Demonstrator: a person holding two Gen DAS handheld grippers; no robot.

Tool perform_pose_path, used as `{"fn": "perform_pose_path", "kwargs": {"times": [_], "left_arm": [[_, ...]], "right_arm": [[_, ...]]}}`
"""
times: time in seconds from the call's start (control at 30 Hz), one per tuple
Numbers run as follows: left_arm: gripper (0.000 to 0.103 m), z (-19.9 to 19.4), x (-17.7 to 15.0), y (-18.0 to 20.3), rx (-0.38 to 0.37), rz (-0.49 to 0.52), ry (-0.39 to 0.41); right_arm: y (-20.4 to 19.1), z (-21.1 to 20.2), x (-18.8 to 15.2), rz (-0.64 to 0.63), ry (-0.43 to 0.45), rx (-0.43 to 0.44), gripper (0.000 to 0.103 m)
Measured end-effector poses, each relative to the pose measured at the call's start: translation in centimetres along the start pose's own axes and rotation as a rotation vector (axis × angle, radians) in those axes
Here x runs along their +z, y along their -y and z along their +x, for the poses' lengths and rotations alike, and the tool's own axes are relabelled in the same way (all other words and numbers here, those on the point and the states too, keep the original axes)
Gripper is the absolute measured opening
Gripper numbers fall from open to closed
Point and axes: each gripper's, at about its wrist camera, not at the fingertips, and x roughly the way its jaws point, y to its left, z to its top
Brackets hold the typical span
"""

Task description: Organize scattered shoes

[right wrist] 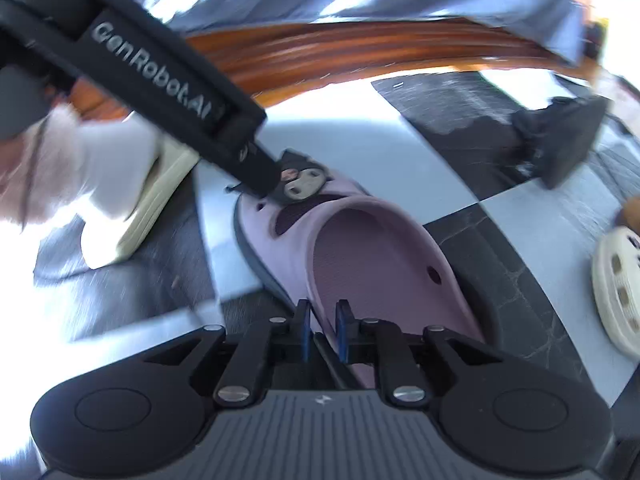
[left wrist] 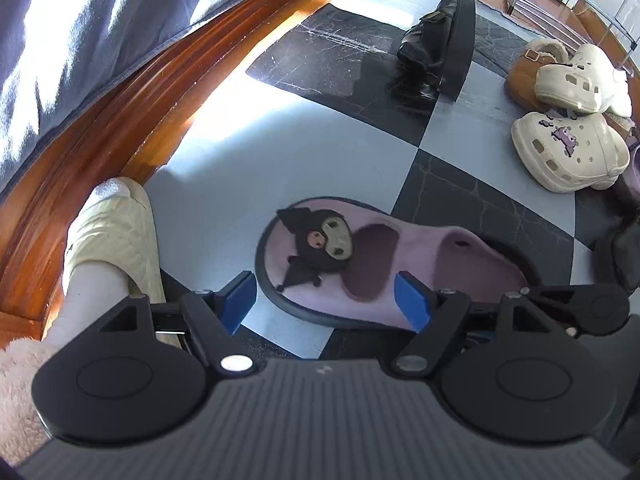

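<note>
The right gripper (right wrist: 323, 330) has its jaws clamped on the heel rim of a lilac clog (right wrist: 360, 248) over the checkered floor (left wrist: 248, 148). The left gripper (left wrist: 325, 300) hangs wide open above its toe. Cream clogs (left wrist: 570, 152) lie far right.

"GenRobot.AI" in white on black left gripper (right wrist: 256, 176) body; nothing else legible

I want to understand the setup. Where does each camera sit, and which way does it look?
Left wrist: behind the open left gripper, looking down at the purple clog; a slippered foot shows.
Right wrist: behind the right gripper, shut on the clog's rim; the left gripper crosses above.
Both show the clog and checkered floor.
</note>
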Motion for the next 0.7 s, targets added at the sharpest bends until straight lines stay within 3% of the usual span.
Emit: {"fn": "perform_pose_path", "kwargs": {"times": [0.13, 0.2, 0.33, 0.37, 0.4, 0.53, 0.57, 0.63, 0.7], "left_arm": [[0.076, -0.2, -0.8, 1.1, 0.044, -0.021, -0.06], [0.076, -0.7, -1.3, 1.8, 0.064, -0.008, -0.073], [0.076, -2.7, -1.2, 3.5, 0.121, 0.017, -0.045], [0.077, -3.2, -1.1, 3.9, 0.117, 0.016, -0.034], [0.079, -3.5, -0.8, 4.1, 0.105, 0.015, -0.028], [0.08, -3.7, -0.5, 4.0, 0.071, -0.042, -0.037], [0.08, -3.5, -0.6, 4.1, 0.061, -0.046, -0.043], [0.081, -3.3, -0.9, 4.3, 0.059, -0.006, -0.026], [0.082, -2.8, -1.0, 3.6, 0.091, 0.014, -0.01]], "right_arm": [[1.5, -1.3, -0.3, 0.023, -0.025, 0.013, 0.018], [2.2, -1.9, -0.4, 0.035, -0.038, 0.019, 0.042], [3.7, -3.1, -0.6, 0.058, -0.064, 0.032, 0.05], [4.2, -3.5, -0.8, 0.089, -0.071, 0.038, 0.059], [4.8, -4.1, -1.0, 0.179, -0.083, 0.048, 0.071], [6.2, -2.8, -2.0, 0.419, -0.159, 0.157, 0.082], [6.5, -2.0, -2.4, 0.491, -0.188, 0.188, 0.09], [7.2, -0.3, -3.3, 0.636, -0.228, 0.227, 0.09], [7.5, 0.8, -4.2, 0.729, -0.193, 0.2, 0.09]]}}
